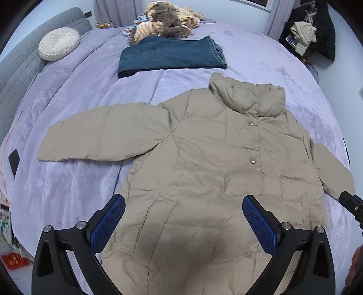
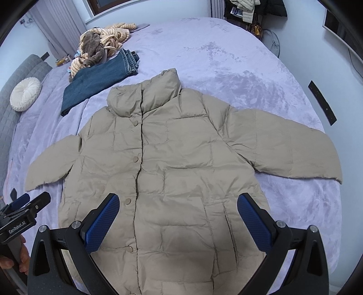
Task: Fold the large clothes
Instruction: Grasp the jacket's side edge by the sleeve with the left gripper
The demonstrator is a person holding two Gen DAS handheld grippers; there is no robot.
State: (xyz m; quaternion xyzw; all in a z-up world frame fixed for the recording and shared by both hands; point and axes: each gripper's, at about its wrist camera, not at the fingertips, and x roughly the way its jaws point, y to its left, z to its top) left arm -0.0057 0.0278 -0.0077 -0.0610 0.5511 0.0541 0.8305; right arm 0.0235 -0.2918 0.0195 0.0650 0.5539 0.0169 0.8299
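Note:
A beige quilted puffer jacket [image 1: 204, 158] [image 2: 163, 163] lies flat and buttoned on the lilac bed, collar away from me, both sleeves spread out sideways. My left gripper [image 1: 183, 204] hovers open above the jacket's lower left part, nothing between its blue pads. My right gripper [image 2: 178, 202] hovers open above the lower right part, also with nothing held. The left gripper's tool [image 2: 25, 211] shows at the left edge of the right wrist view, with a hand below it. The tip of the right gripper's tool [image 1: 351, 204] shows at the right edge of the left wrist view.
Folded blue jeans [image 1: 172, 55] [image 2: 99, 77] lie beyond the jacket. A heap of brown and striped clothes [image 1: 168, 20] [image 2: 102, 43] sits farther back. A round white cushion [image 1: 59, 44] rests by the grey headboard [image 1: 20, 65]. A dark phone [image 1: 14, 160] lies at the bed's left edge.

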